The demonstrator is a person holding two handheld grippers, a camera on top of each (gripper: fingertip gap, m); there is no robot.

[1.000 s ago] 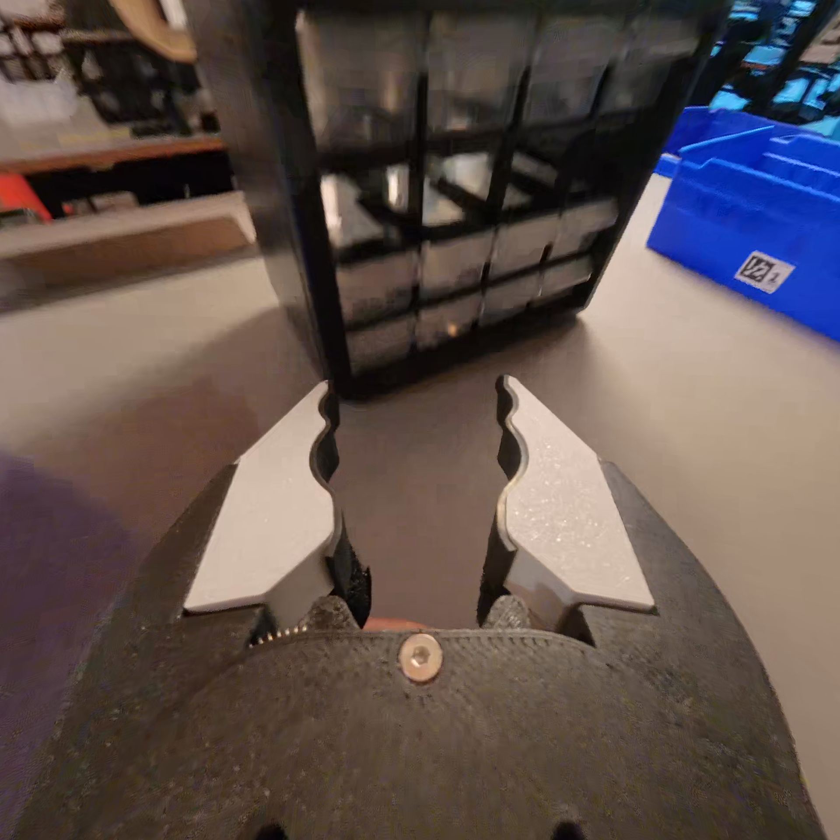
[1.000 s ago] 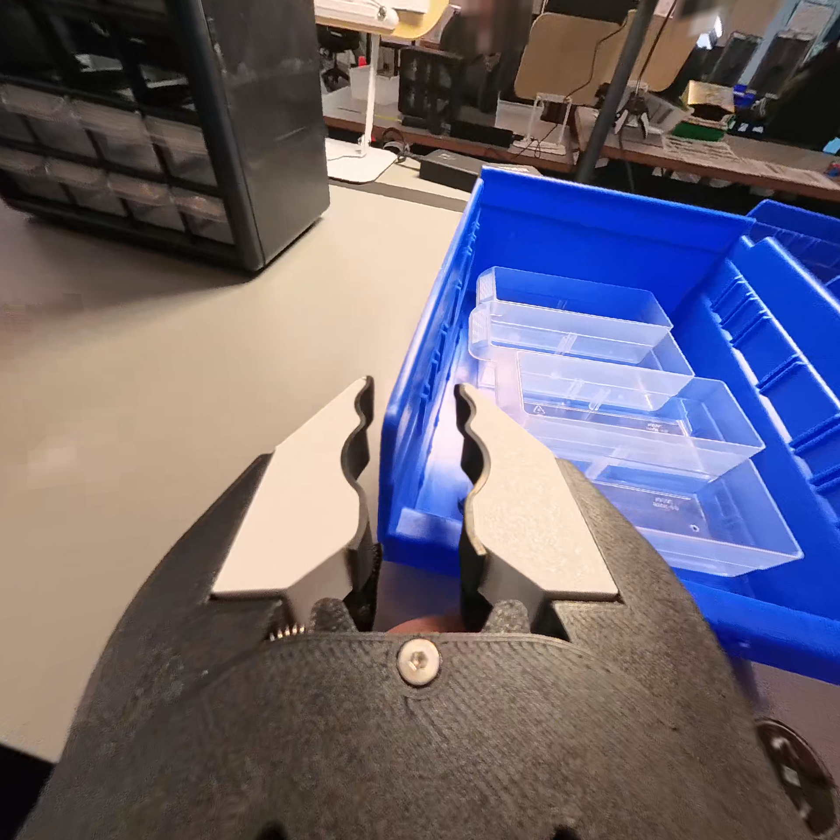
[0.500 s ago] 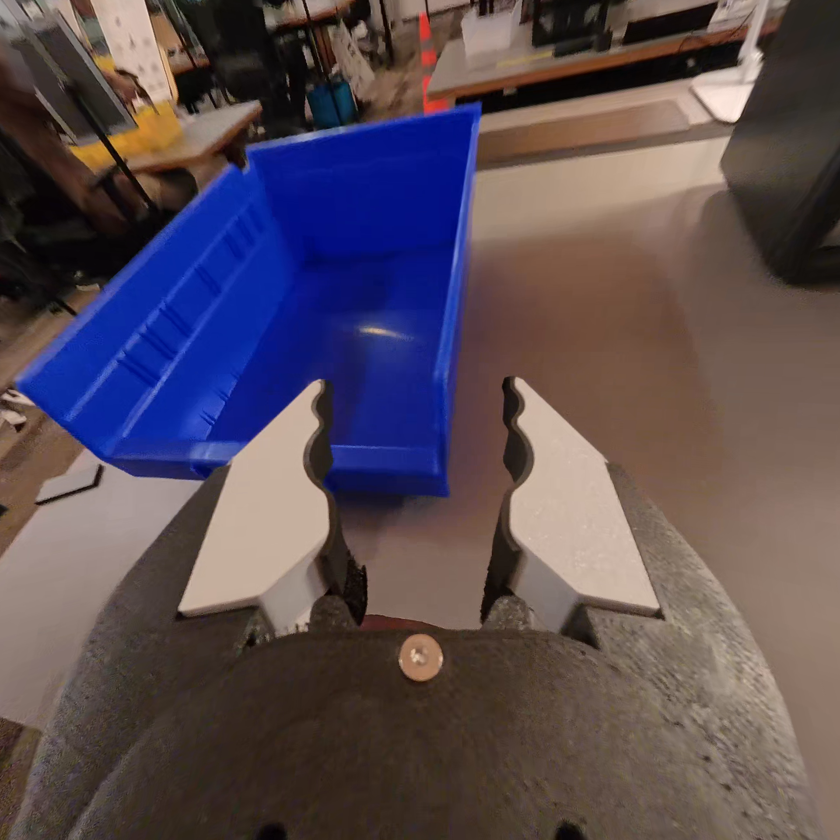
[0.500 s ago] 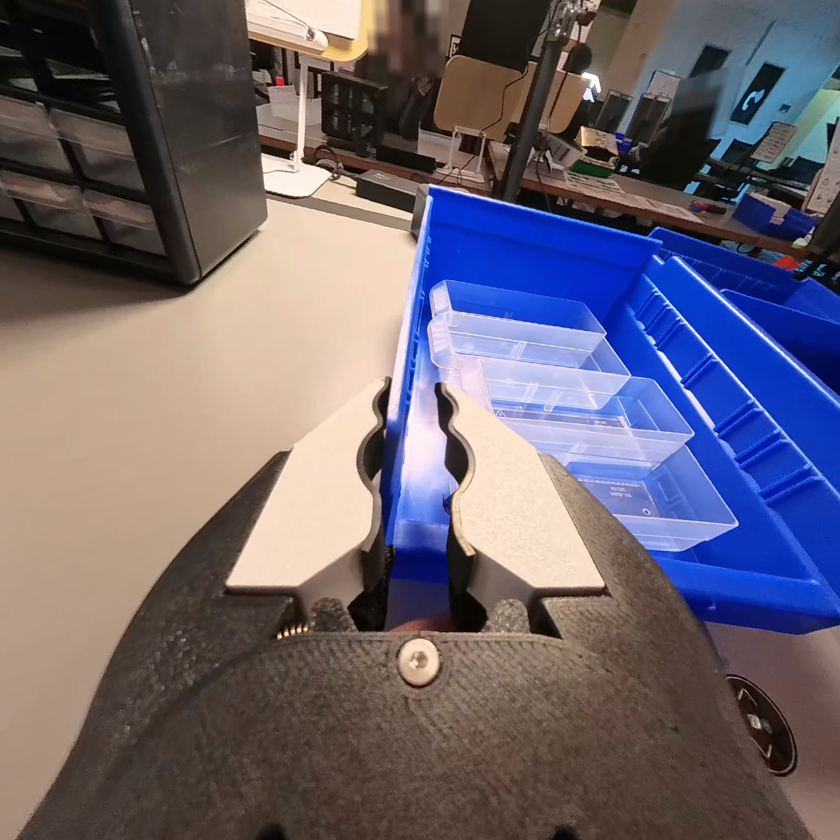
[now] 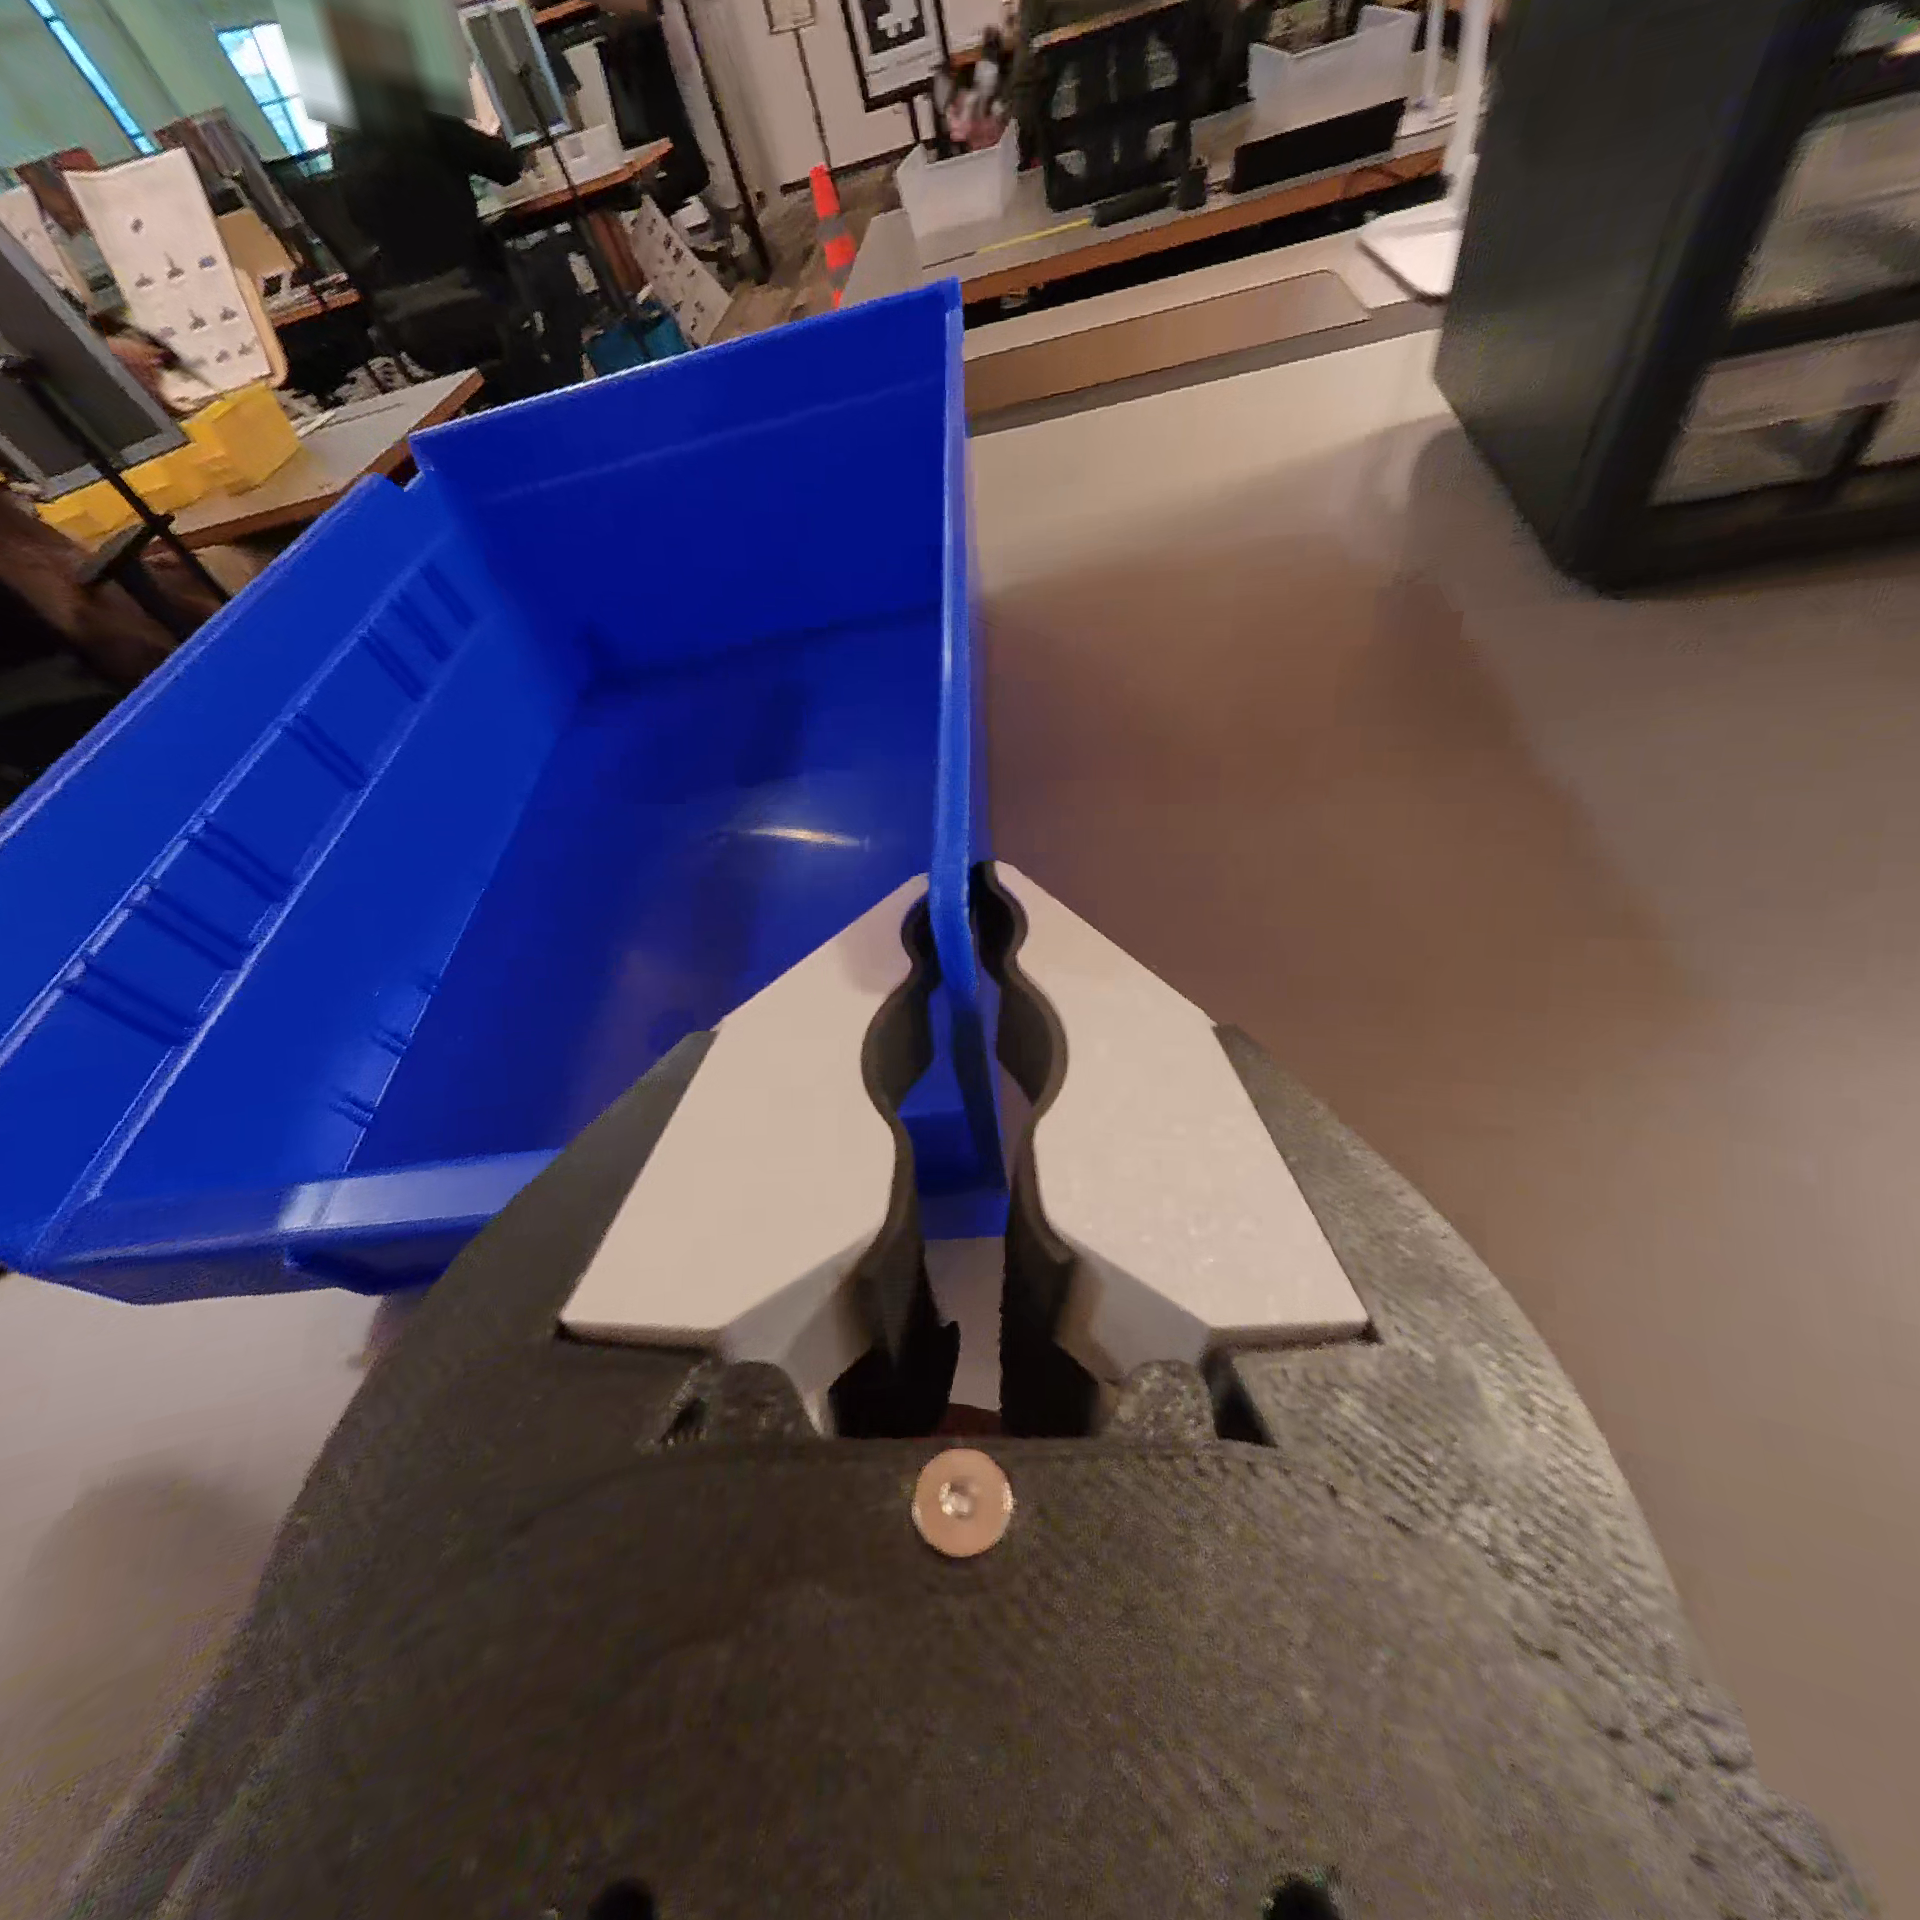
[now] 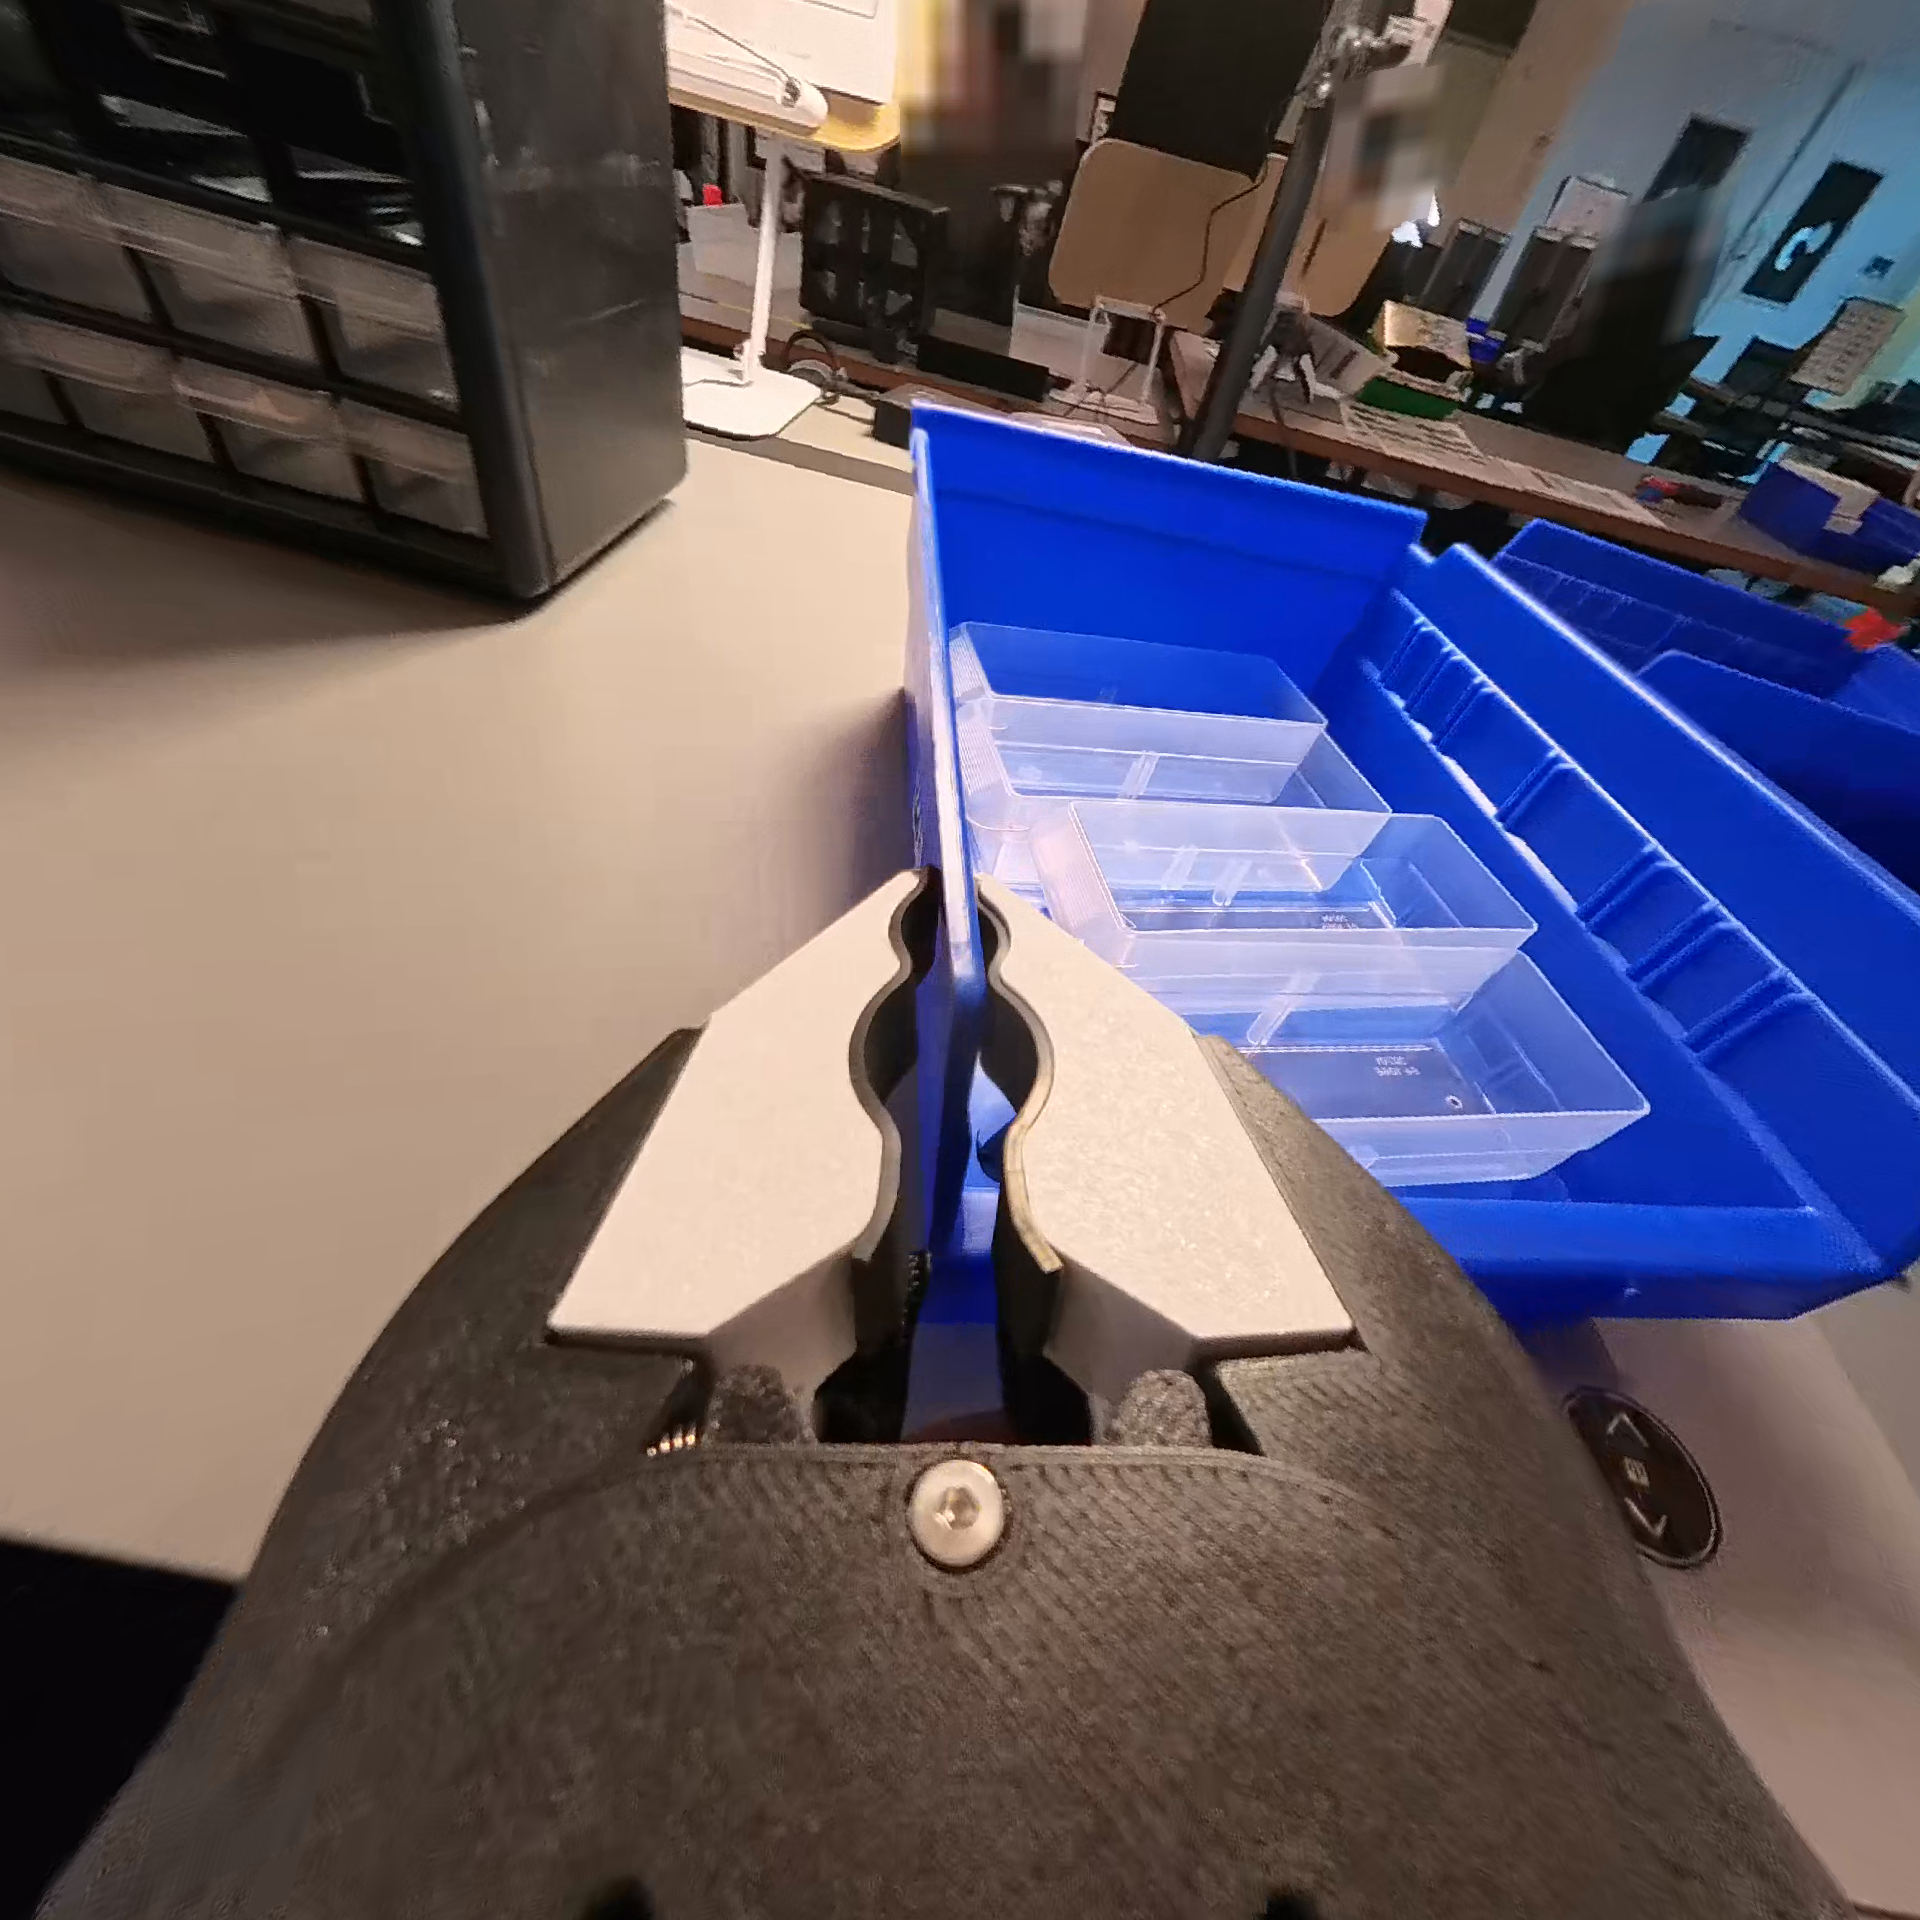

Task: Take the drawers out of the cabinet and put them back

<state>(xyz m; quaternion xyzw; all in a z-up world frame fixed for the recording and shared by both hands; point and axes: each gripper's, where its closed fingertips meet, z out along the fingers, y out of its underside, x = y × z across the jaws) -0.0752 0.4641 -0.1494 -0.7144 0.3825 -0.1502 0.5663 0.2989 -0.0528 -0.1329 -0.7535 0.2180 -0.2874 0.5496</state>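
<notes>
Pinching the right wall of an empty blue bin, the left gripper has its jaws nearly closed; the cabinet, blurred, stands at the counter's far right. The right gripper's jaws clamp the left wall of a second blue bin holding what look like four clear drawers; the cabinet stands far left.

Blue bins, clear drawers, a black cabinet and a grey table

Left gripper, right gripper: textured black printed bodies, pale grey angular fingers, wavy black inner pads, central silver hex screw.
</notes>
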